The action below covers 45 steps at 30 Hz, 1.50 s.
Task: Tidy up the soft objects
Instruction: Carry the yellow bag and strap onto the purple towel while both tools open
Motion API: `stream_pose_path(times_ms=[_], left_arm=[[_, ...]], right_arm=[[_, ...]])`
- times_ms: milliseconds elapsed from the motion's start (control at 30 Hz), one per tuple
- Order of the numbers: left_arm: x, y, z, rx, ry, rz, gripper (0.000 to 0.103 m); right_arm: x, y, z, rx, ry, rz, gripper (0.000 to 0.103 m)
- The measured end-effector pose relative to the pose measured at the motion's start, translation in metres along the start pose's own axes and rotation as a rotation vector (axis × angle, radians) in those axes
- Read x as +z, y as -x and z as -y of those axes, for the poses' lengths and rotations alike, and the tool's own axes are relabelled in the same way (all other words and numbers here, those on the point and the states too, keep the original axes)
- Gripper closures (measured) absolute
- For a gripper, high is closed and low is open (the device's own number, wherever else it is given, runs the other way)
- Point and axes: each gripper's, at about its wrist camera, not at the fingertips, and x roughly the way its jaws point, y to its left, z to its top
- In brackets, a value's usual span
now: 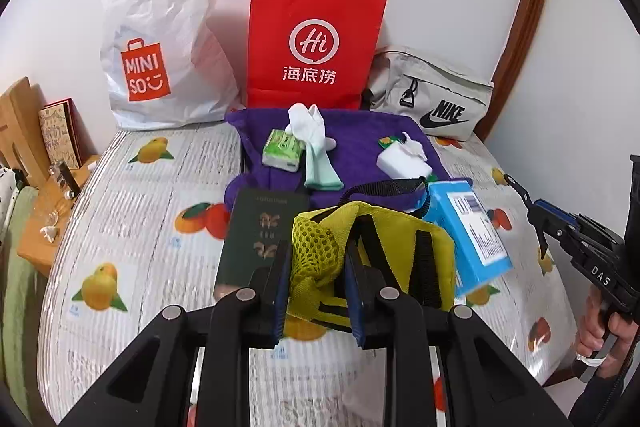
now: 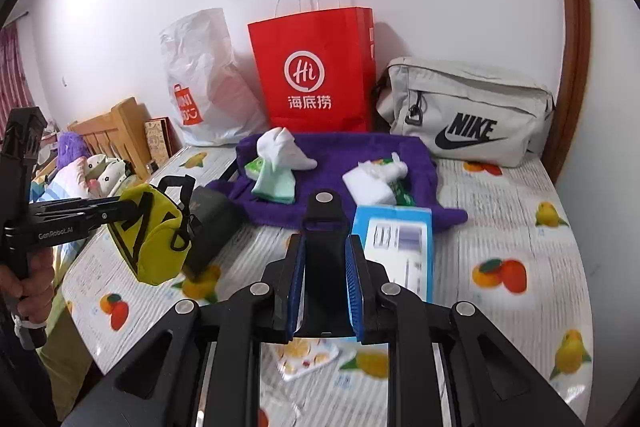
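My left gripper is shut on a yellow pouch with black straps and holds it above the bed; it also shows in the right wrist view. My right gripper is shut on a black clip-like object. A purple towel lies at the back, carrying white and mint socks, a green tissue pack and a white tissue pack. A dark green booklet and a blue box lie nearer.
A white Miniso plastic bag, a red paper bag and a grey Nike bag stand against the wall. The fruit-print bed sheet covers the surface. A wooden shelf is at the left.
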Motion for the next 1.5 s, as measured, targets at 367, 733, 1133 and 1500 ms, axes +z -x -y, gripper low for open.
stream_pose_path(times_ms=[367,733,1133,1500], left_arm=[[0.045,-0.044,-0.008,0.032,0.026,-0.01,0.079],[0.077,-0.1,-0.026,0.052,0.067,-0.05,0.079],[0.094,-0.16,-0.04,0.082,0.082,-0.112,0.079],[0.096,-0.194,-0.045,0.102,0.07,-0.164,0.077]], right_arm=[[0.043,-0.058,0.021,-0.006,0.019,-0.024,0.083],[0.063,-0.129,0.065,-0.056,-0.029,-0.091,0.082],[0.061,-0.193,0.099,-0.065,-0.091,-0.19,0.082],[0.066,-0.216,0.101,-0.016,-0.082,-0.247,0.082]])
